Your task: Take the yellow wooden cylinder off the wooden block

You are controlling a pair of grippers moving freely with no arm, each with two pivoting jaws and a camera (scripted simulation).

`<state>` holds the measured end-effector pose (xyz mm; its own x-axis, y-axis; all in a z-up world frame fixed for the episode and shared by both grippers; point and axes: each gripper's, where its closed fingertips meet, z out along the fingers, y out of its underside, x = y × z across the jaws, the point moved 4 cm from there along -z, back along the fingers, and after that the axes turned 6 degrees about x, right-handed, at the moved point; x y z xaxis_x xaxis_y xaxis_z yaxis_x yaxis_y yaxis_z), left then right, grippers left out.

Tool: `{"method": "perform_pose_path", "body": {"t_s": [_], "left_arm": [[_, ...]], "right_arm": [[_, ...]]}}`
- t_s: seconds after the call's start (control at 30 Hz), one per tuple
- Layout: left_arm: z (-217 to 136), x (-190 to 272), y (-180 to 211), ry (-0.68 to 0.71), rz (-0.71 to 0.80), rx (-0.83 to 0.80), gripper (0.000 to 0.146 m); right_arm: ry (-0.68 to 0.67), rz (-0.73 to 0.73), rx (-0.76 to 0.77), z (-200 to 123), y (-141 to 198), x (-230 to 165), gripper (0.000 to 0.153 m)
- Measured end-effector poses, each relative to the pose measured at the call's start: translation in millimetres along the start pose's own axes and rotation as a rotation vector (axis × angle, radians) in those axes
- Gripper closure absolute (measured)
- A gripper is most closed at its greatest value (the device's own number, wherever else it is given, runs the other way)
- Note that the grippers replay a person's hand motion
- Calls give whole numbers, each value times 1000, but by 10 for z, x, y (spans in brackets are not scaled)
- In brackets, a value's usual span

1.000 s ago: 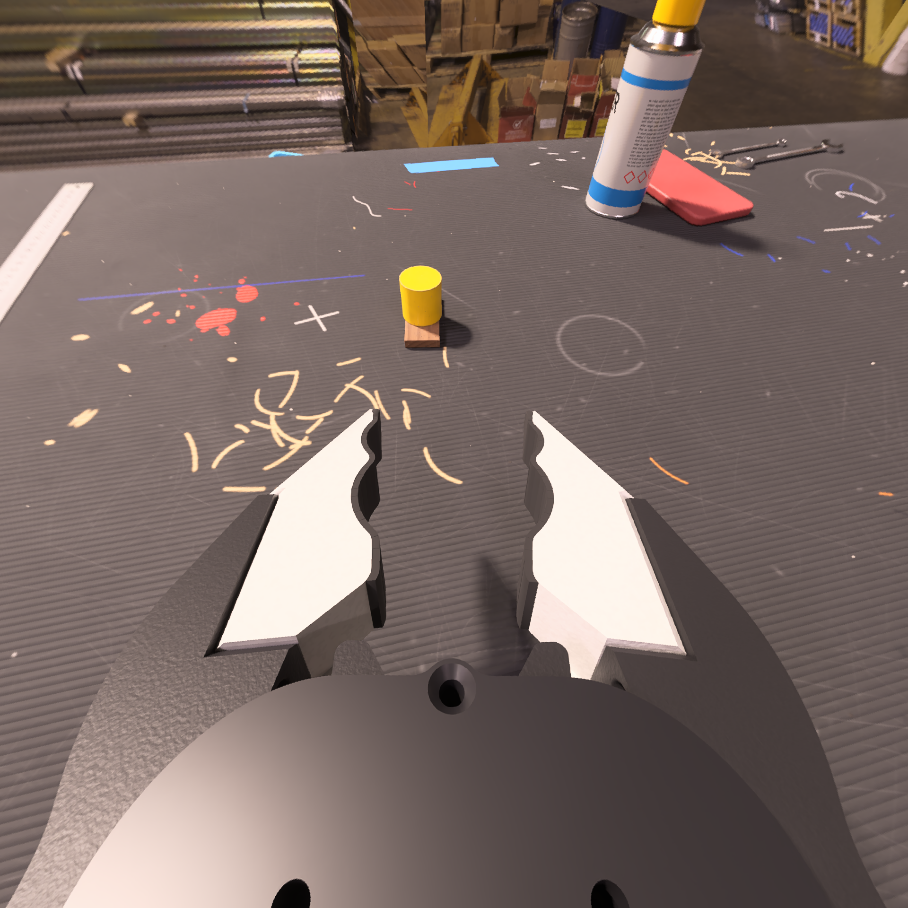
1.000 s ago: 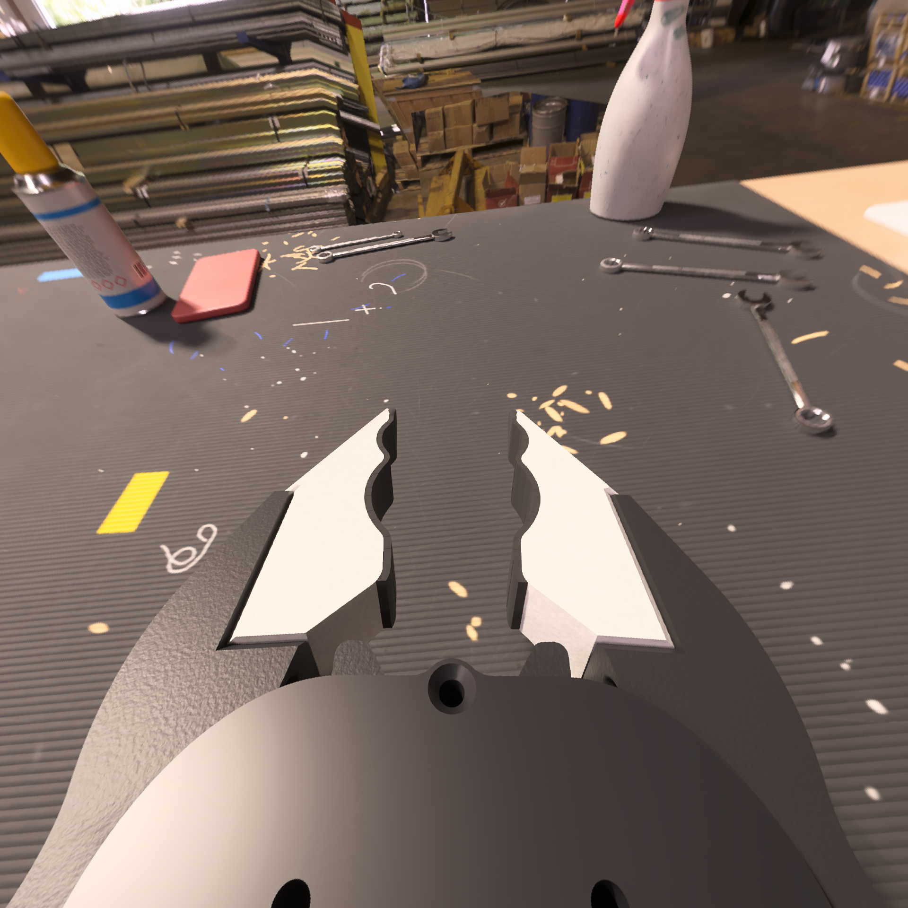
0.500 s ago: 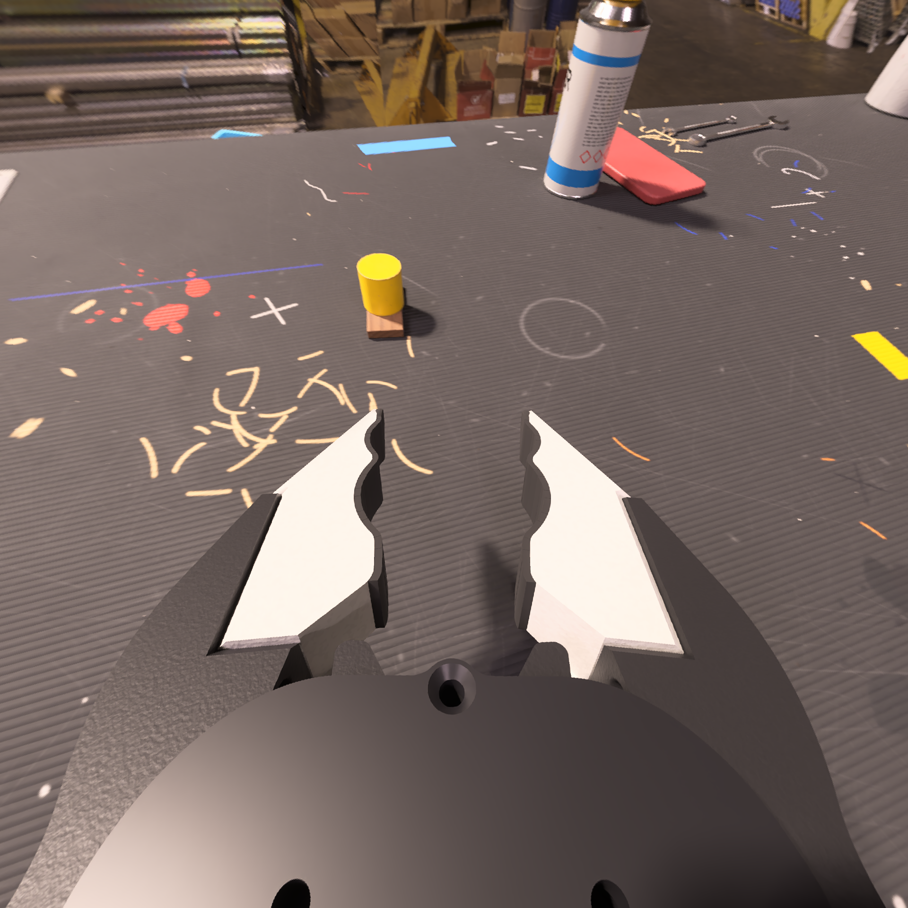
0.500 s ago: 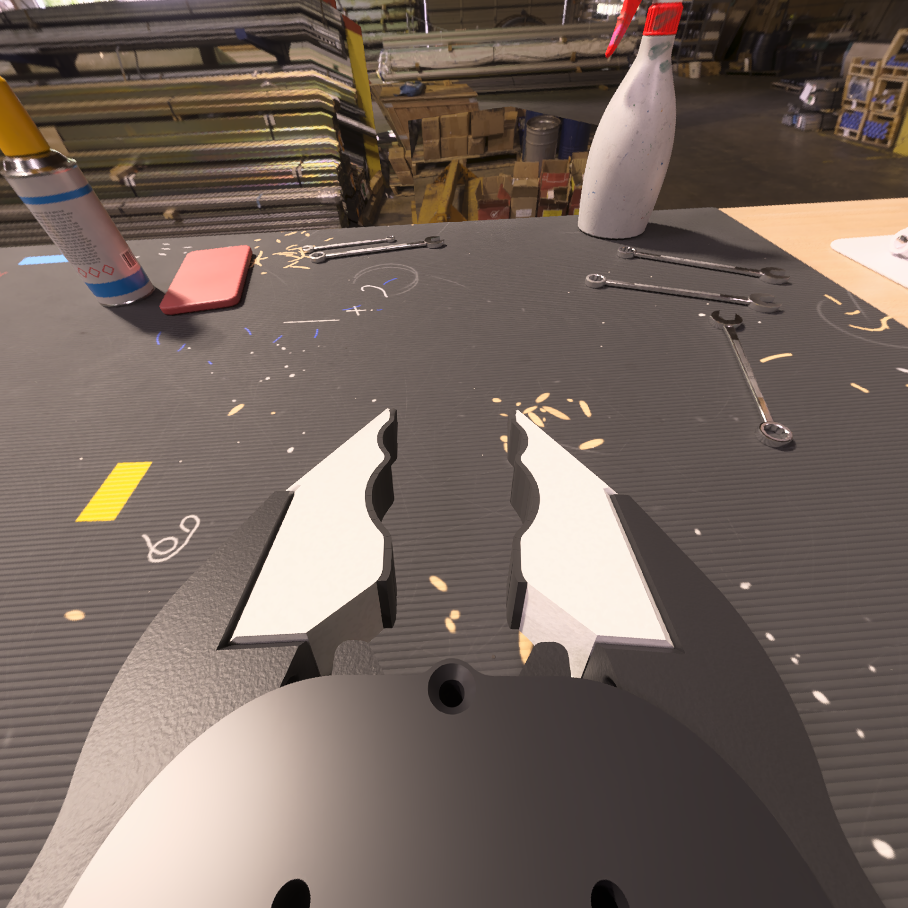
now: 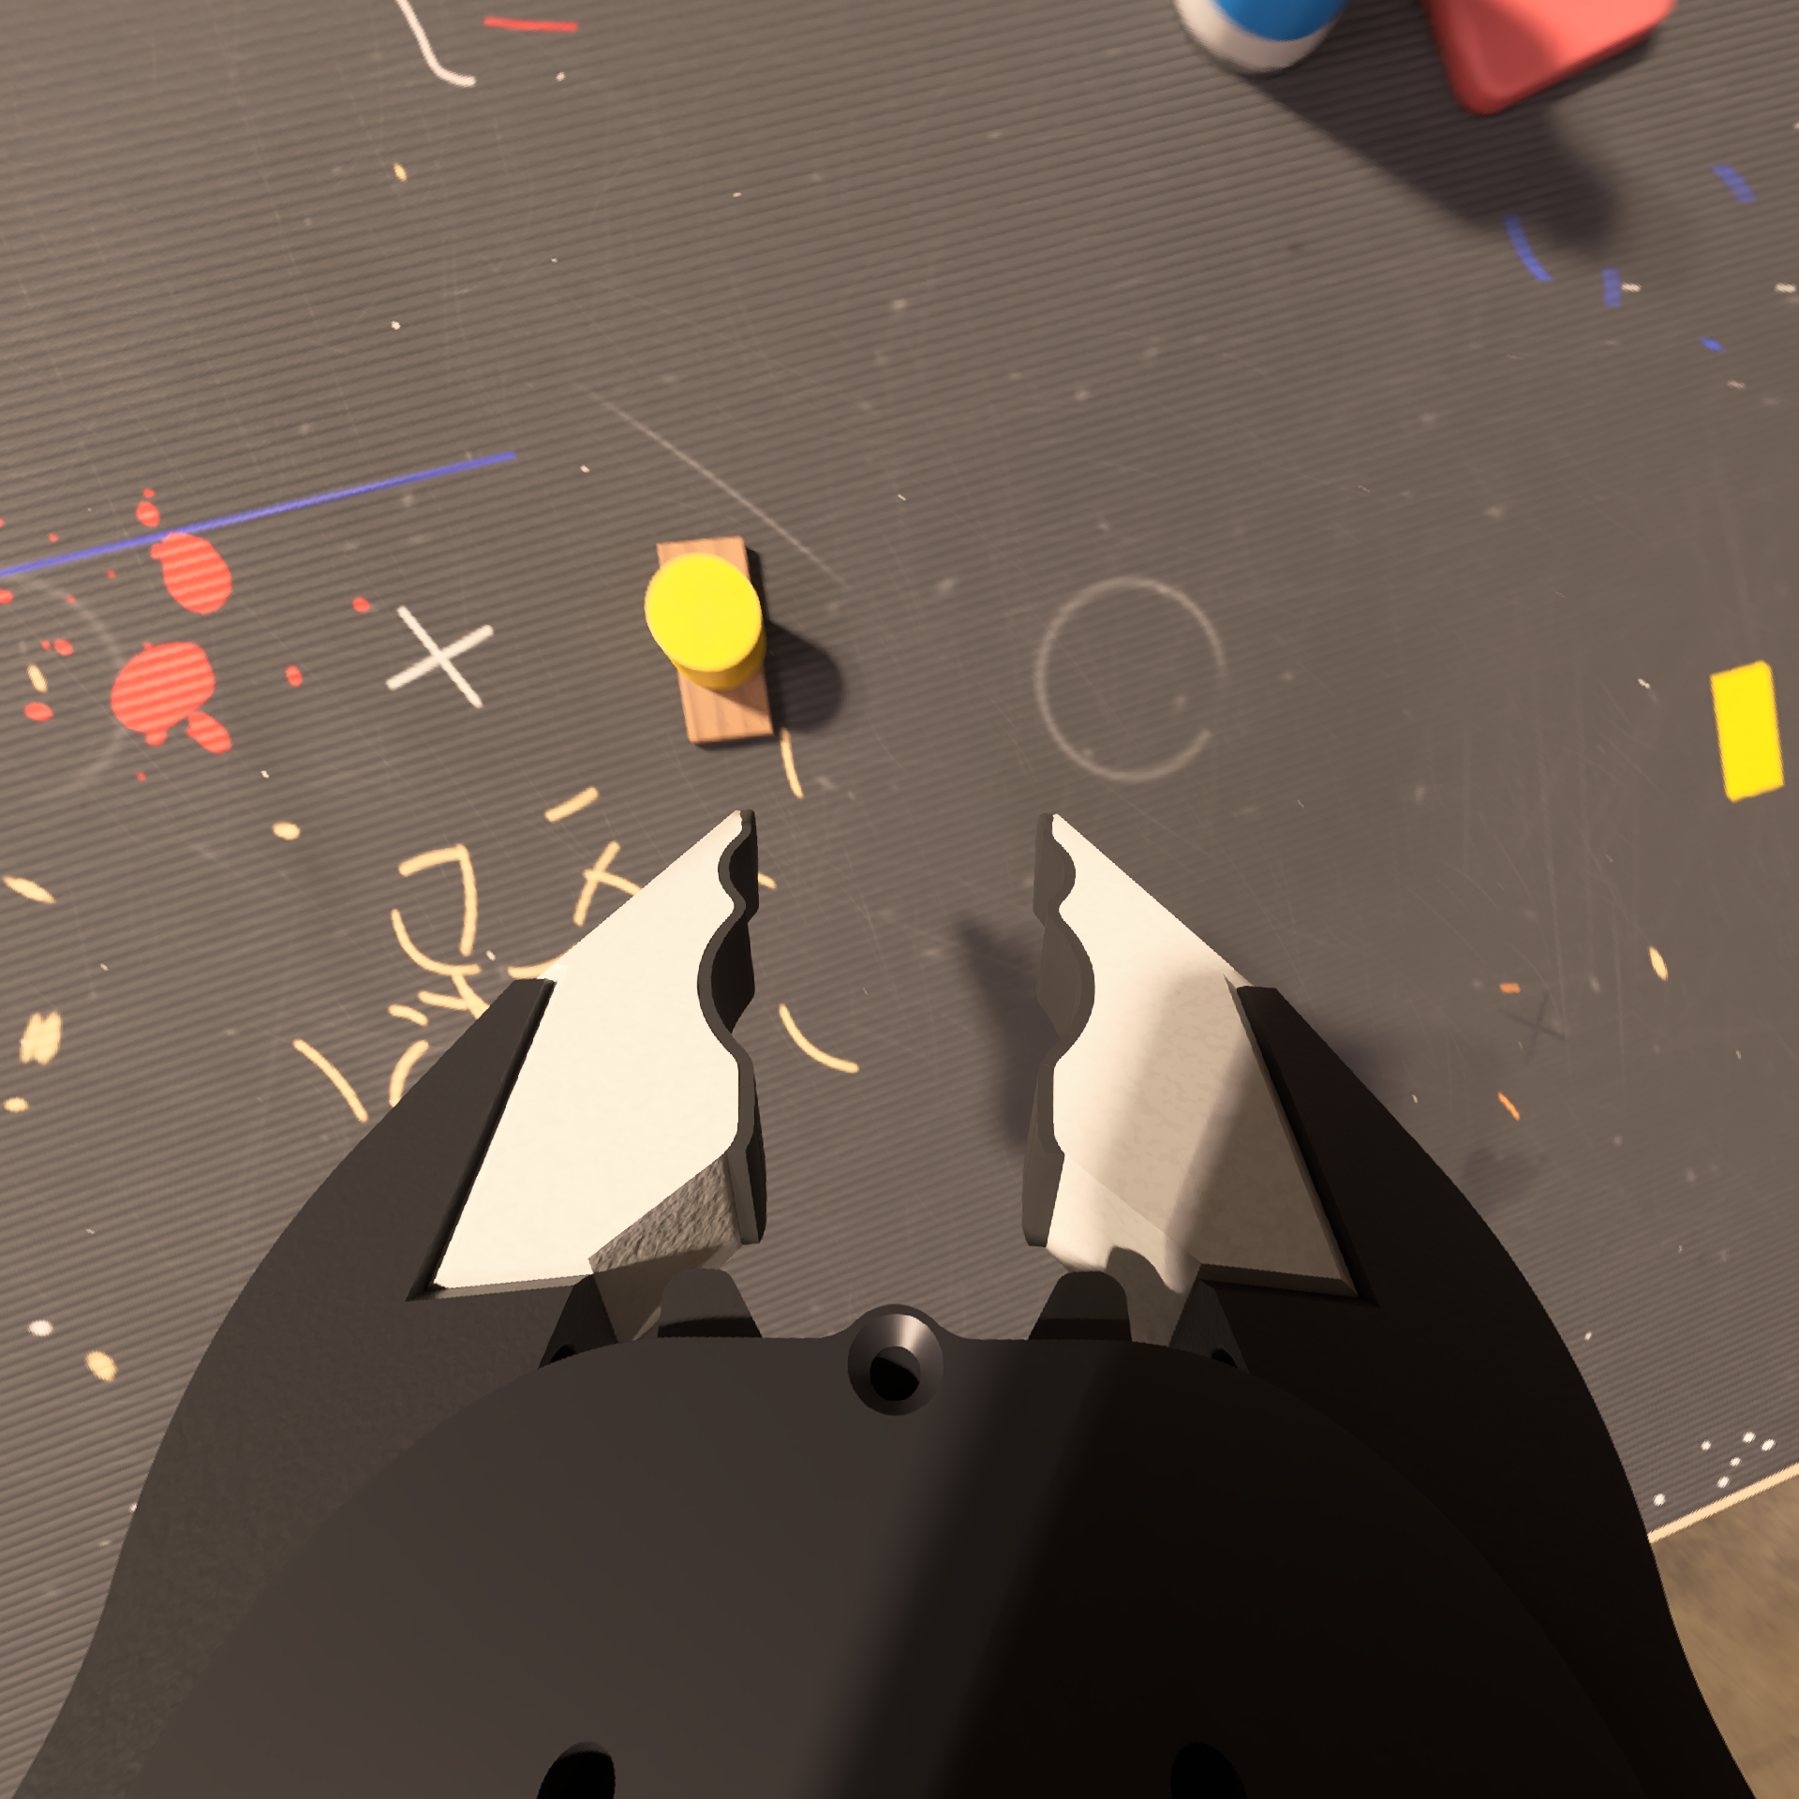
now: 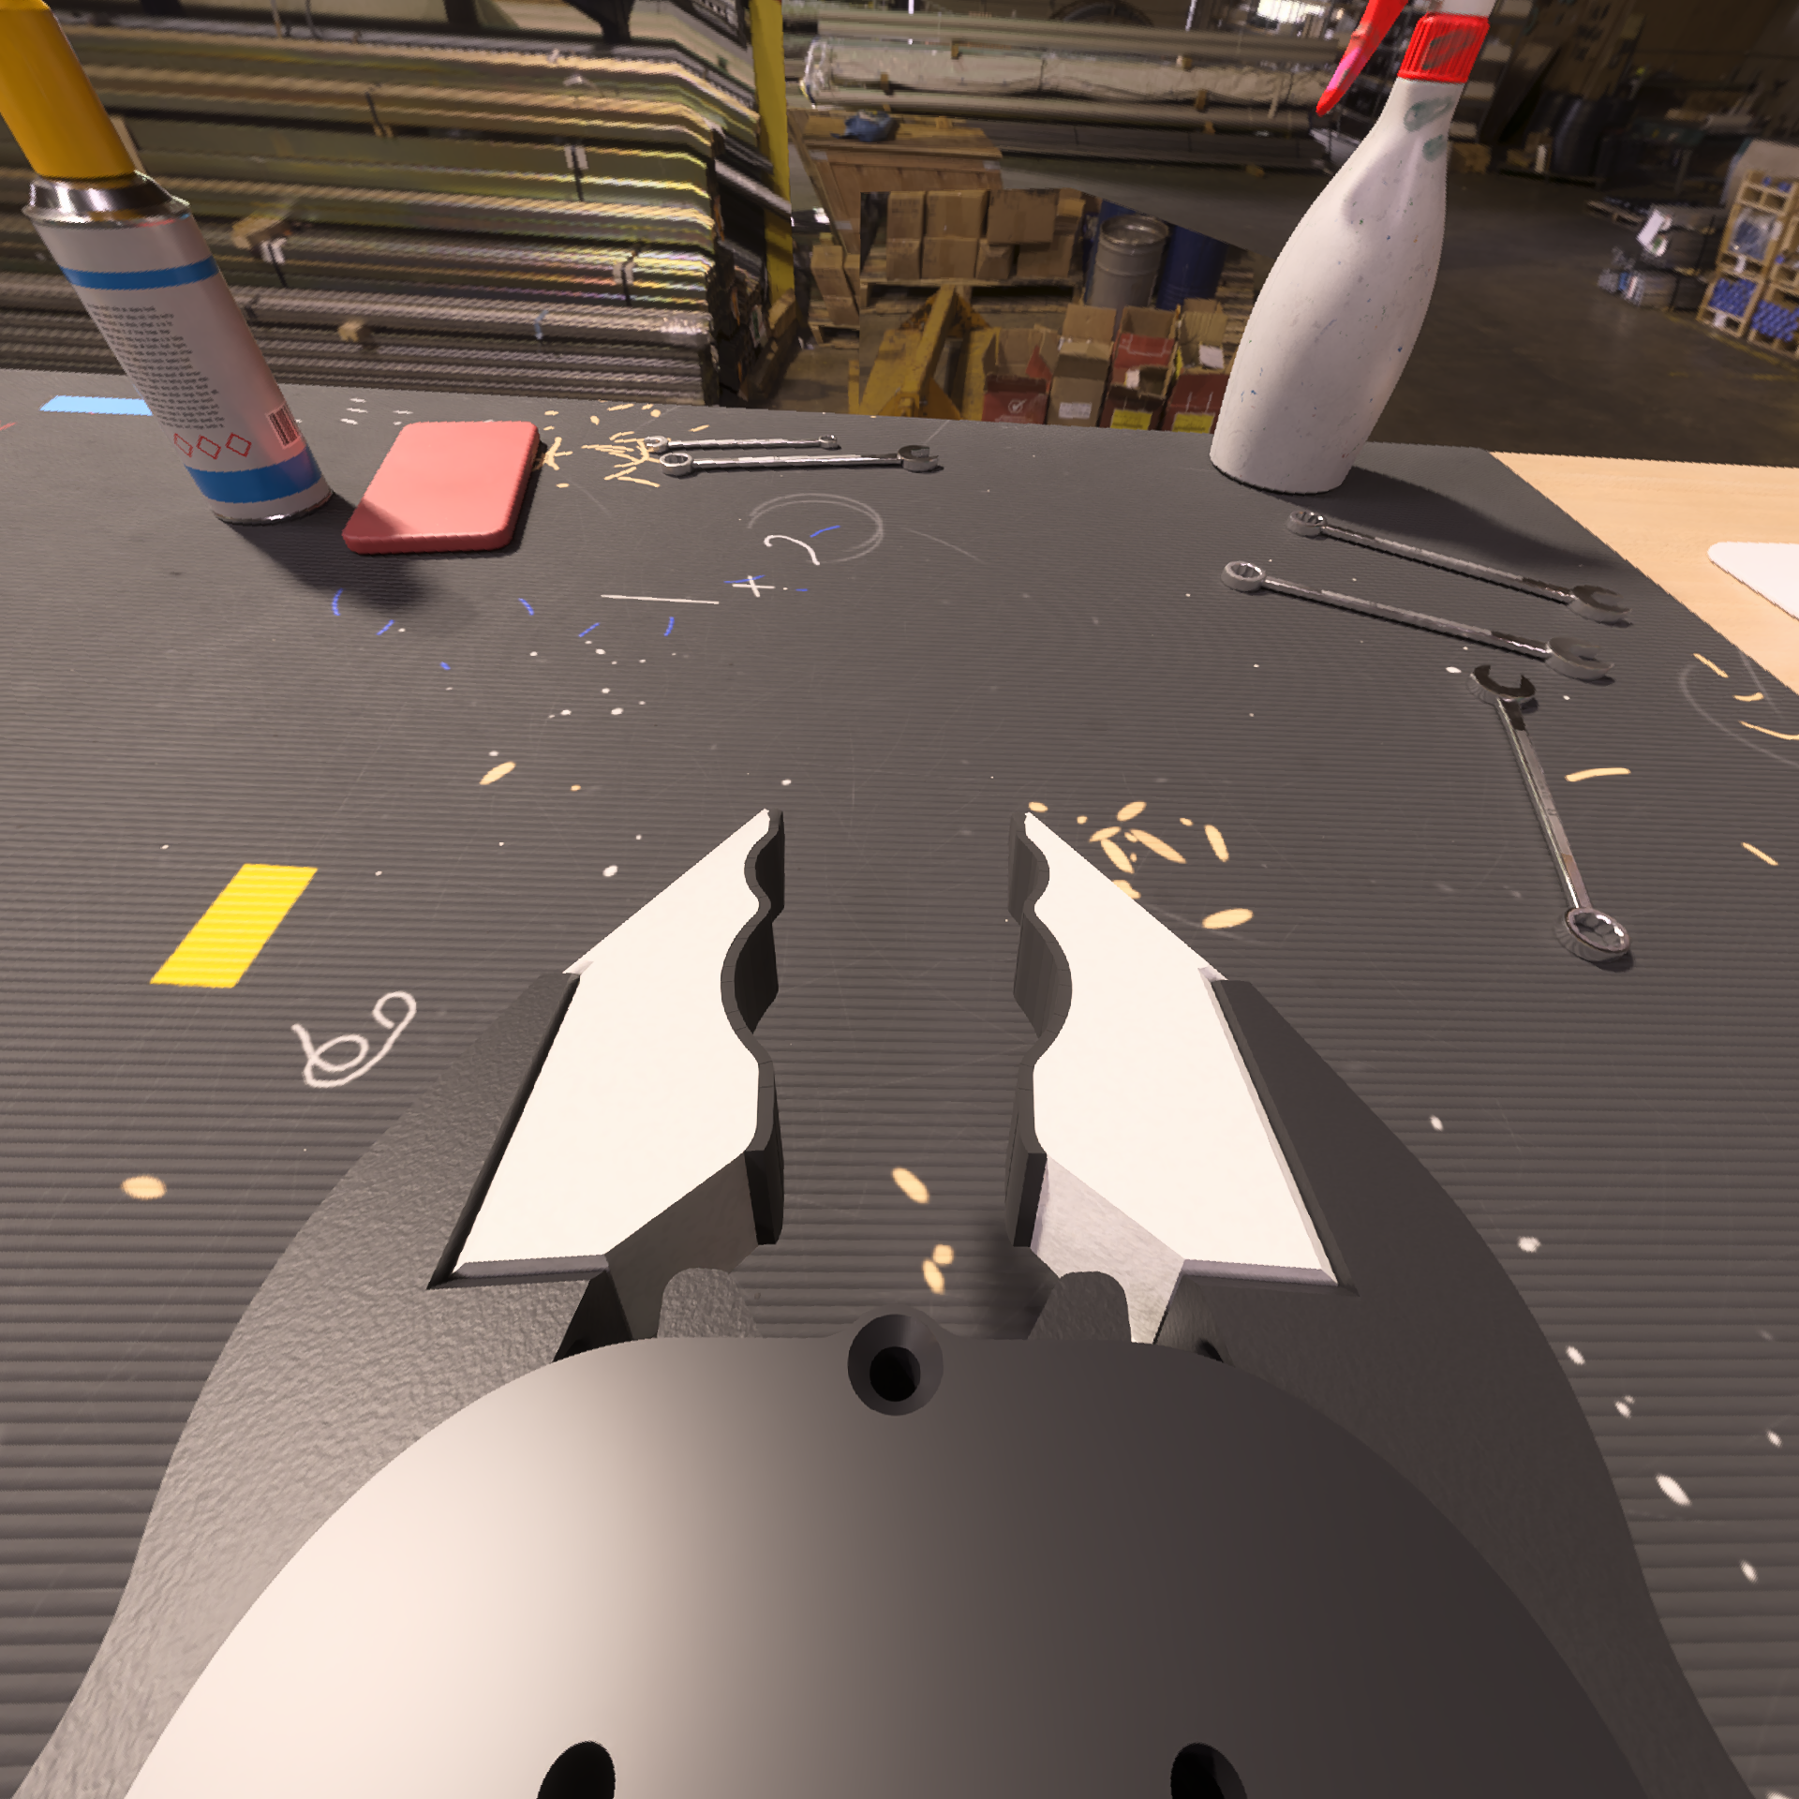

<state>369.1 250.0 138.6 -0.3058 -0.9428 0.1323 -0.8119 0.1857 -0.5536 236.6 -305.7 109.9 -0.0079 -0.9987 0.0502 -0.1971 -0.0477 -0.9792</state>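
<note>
In the left wrist view the yellow wooden cylinder [image 5: 703,615] stands upright on a small flat wooden block [image 5: 725,703] on the dark grey mat. I see it steeply from above. My left gripper [image 5: 894,818] is open and empty, above the mat, with the cylinder ahead and a little left of its left fingertip. My right gripper [image 6: 896,816] is open and empty over another part of the mat. The cylinder and block do not show in the right wrist view.
A spray can [image 6: 165,321] and a red flat pad [image 6: 443,484] stand at the back; both also show at the top right of the left wrist view. A white spray bottle [image 6: 1339,292] and several wrenches [image 6: 1548,808] lie right. The mat's front edge [image 5: 1723,1504] shows at lower right.
My left gripper has risen and tilted down, so the cylinder and block now show from above and closer. The right gripper's view has shifted only slightly. Both grippers stay open.
</note>
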Motion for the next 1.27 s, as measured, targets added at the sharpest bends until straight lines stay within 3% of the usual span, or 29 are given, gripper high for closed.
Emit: {"method": "perform_pose_path", "body": {"t_s": [0.27,0.57,0.67,0.87,1.0,1.13,1.27], "left_arm": [[561,-347,-296,-197,24,-247,92],[841,-484,-253,-181,-72,-301,100],[916,-492,-170,-158,-95,-344,110],[818,-499,-212,-84,-128,-298,114],[522,-512,-393,124,-213,-156,114],[139,-294,-596,528,-304,18,114],[-97,273,-706,914,-326,78,114]], "right_arm": [[1,18,9,-46,0,51,106],[-3,27,10,-71,17,67,104],[-5,29,3,-59,31,60,104],[-25,22,17,-86,-31,-24,104],[-155,7,108,-182,-308,-328,104],[-416,-41,198,-158,-589,-793,105],[-703,-74,223,31,-824,-1317,106]]}}
